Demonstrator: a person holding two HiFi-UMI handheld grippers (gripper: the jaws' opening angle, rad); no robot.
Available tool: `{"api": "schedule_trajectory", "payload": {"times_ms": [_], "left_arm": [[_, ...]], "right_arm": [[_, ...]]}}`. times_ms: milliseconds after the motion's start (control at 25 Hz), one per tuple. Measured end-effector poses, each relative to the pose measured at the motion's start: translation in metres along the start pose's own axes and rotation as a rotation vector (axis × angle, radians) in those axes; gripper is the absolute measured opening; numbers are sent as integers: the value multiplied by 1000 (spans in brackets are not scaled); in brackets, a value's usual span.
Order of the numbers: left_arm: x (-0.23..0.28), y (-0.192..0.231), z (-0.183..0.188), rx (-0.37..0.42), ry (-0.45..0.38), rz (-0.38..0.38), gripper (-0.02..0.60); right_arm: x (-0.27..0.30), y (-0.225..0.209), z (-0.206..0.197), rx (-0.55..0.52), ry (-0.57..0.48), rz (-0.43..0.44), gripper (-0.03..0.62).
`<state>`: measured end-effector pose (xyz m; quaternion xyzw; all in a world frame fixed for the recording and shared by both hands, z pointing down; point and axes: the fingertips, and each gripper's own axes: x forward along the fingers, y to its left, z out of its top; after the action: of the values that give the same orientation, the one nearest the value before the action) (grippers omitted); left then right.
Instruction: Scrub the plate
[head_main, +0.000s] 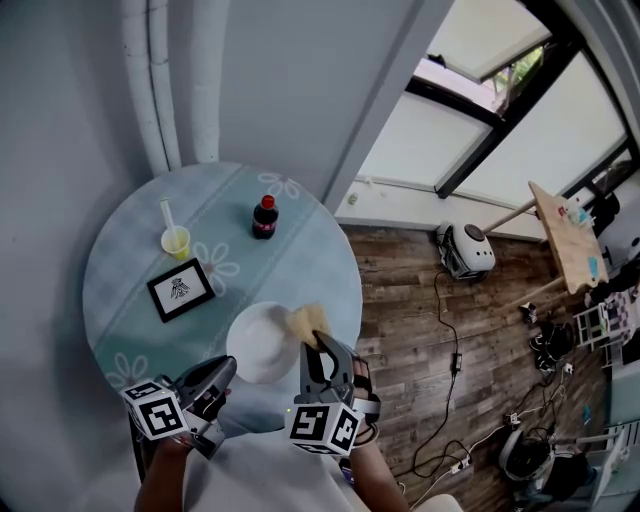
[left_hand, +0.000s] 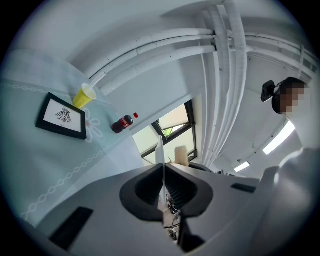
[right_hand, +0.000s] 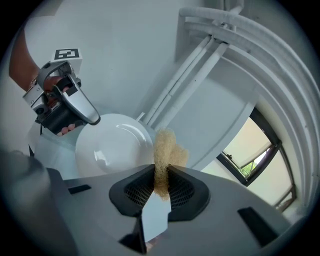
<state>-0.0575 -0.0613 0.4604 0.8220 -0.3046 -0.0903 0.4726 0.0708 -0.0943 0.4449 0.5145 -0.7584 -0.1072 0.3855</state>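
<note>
A white plate (head_main: 262, 340) hangs over the near edge of the round table (head_main: 120, 250), with my left gripper (head_main: 228, 368) shut on its near-left rim. Along the left gripper's own jaws (left_hand: 163, 175) the plate (left_hand: 159, 152) shows edge-on as a thin white line. My right gripper (head_main: 318, 345) is shut on a tan scrubbing sponge (head_main: 308, 322), which sits at the plate's right rim. In the right gripper view the sponge (right_hand: 167, 150) sticks up from the jaws (right_hand: 161, 180) just right of the plate (right_hand: 115, 145). Whether sponge and plate touch I cannot tell.
On the light blue tablecloth stand a yellow cup with a straw (head_main: 175, 240), a cola bottle (head_main: 264, 218) and a black-framed picture (head_main: 181, 289). White pipes (head_main: 165, 80) run along the wall behind. To the right are wooden floor, cables and a small robot vacuum (head_main: 465, 250).
</note>
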Motion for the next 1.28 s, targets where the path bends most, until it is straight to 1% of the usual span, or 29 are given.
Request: {"api": "schedule_trajectory", "payload": {"times_ms": [160, 360, 520, 680, 840, 960, 1080, 1200, 1280], "left_arm": [[-2, 10, -1, -58, -16, 2, 17], [-2, 13, -2, -103, -38, 3, 17], [-2, 27, -8, -139, -37, 37, 17], [-3, 42, -16, -170, -26, 52, 17], [-4, 56, -23, -214, -9, 108, 17], [-3, 59, -23, -225, -13, 112, 17], [-3, 68, -25, -229, -10, 133, 17], [2, 71, -29, -264, -9, 120, 17], [2, 77, -33, -277, 2, 134, 17]], "right_arm": [[-3, -9, -7, 48, 0, -23, 67], [-6, -22, -16, 34, 19, -88, 67], [-6, -21, -22, 59, 31, -77, 67], [-4, -19, -24, 33, 44, -84, 67], [-2, -11, -21, 43, 40, -64, 67], [-3, -8, -21, 46, 39, -51, 67], [-2, -8, -22, 74, 38, -48, 67], [-1, -7, -23, 82, 42, -43, 67], [0, -6, -24, 87, 45, -37, 67]]}}
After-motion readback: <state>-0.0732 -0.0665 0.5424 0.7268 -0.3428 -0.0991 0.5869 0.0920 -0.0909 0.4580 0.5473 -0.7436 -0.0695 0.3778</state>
